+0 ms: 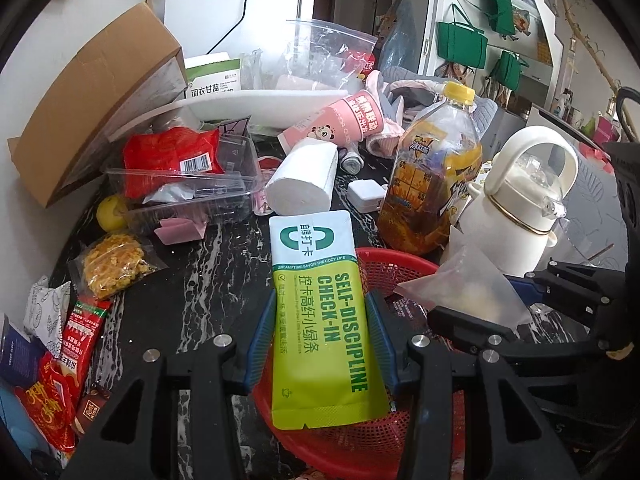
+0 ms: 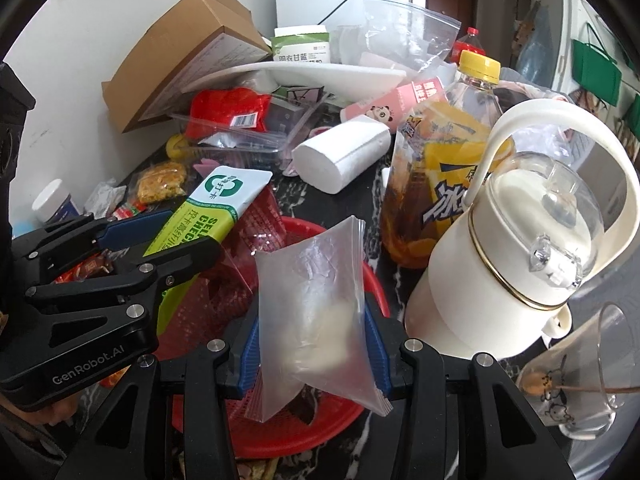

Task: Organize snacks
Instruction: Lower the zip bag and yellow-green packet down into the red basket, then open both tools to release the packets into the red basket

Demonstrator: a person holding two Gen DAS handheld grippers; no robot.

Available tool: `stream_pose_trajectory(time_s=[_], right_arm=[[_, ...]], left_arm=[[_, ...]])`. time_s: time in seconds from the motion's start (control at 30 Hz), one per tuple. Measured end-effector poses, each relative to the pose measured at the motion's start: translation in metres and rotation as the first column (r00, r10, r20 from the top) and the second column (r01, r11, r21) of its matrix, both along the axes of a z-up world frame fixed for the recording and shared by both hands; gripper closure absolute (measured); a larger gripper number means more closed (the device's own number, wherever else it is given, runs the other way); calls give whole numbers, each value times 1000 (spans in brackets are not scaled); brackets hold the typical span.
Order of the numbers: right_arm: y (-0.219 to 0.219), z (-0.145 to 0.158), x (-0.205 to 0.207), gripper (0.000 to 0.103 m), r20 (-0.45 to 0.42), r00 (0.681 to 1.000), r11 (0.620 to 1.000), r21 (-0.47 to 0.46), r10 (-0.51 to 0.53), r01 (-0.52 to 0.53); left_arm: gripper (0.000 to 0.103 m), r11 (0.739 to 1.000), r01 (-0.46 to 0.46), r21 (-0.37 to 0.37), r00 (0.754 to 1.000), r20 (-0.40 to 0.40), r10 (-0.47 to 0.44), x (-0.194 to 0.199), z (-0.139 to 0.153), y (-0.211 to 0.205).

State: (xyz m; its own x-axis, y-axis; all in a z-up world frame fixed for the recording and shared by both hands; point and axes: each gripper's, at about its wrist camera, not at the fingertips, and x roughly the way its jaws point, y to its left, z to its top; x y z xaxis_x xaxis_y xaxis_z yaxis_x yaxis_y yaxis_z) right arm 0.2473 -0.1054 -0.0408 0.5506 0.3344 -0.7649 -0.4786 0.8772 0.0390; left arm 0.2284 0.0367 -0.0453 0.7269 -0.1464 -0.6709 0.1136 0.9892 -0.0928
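Cluttered black marble-pattern tabletop (image 1: 192, 300), white fridge at the far end, green tote bags on the right wall.

Readable text: green/white sachet (image 1: 320, 320) says "SELF-DISCIPLINE CHECK-IN" and "SIP ANYTIME·SAVOR THE COZY LIFE", plus Chinese print. The other gripper's body reads "GenRobot.AI". Pink cup (image 1: 340, 124) lying on its side has a panda graphic and Chinese text. Yellow-cap tea bottle (image 1: 432, 172) has a Chinese label.

Left gripper (image 1: 320, 340): blue pads clamped on the sachet's two long edges, sachet pointing away from the camera, over the red mesh basket (image 1: 400, 264).

Right gripper (image 2: 316, 344): pads pinching a frosted zip bag (image 2: 316, 300) with something pale inside, also over the basket, just right of the sachet. White kettle (image 2: 520, 240) stands right of it.
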Motion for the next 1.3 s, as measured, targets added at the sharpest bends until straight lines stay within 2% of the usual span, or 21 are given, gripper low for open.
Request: stream_pose_trajectory(time_s=[0.2,0.37,0.5,0.67,0.83,0.9,1.0,1.03,1.1,1.17,1.3], right_arm=[[9,-7,0,58,-14,1000,999,-49,-3,2],[12,-14,3,56,-32,999,998,-70,-3,1],[11,-16,3,54,-34,999,998,-70,-5,2],[8,-11,1,54,-13,1000,999,-54,-8,7],[4,-7,0,53,6,1000,999,-41,-15,16],[5,-10,0,49,6,1000,998,-54,-10,10],[8,-11,1,27,4,1000,998,-67,-1,1],[8,-11,-1,27,14,1000,998,-68,1,0],[8,-9,-2,27,22,1000,997,-75,2,-1],[7,-8,-3,26,28,1000,996,-86,1,2],[4,-5,-6,26,36,999,996,-93,0,3]], left_arm=[[59,998,-15,54,999,-30,16,2,-8,-3],[58,998,-23,64,999,-23,25,3,-7,-2],[58,997,-29,78,999,46,26,0,-3,-2],[58,999,-19,51,994,110,13,-4,1,-3],[58,1000,-7,15,979,204,4,-13,7,-5],[57,1000,5,11,979,204,-7,-12,6,-7],[56,1000,2,15,986,169,-5,-9,1,-8],[56,1000,-3,17,990,143,1,-6,0,-7],[42,1000,-18,16,994,105,16,-3,-4,-6],[32,999,-37,11,994,103,36,-5,-4,-2],[32,998,-60,25,990,127,57,-13,2,0]])
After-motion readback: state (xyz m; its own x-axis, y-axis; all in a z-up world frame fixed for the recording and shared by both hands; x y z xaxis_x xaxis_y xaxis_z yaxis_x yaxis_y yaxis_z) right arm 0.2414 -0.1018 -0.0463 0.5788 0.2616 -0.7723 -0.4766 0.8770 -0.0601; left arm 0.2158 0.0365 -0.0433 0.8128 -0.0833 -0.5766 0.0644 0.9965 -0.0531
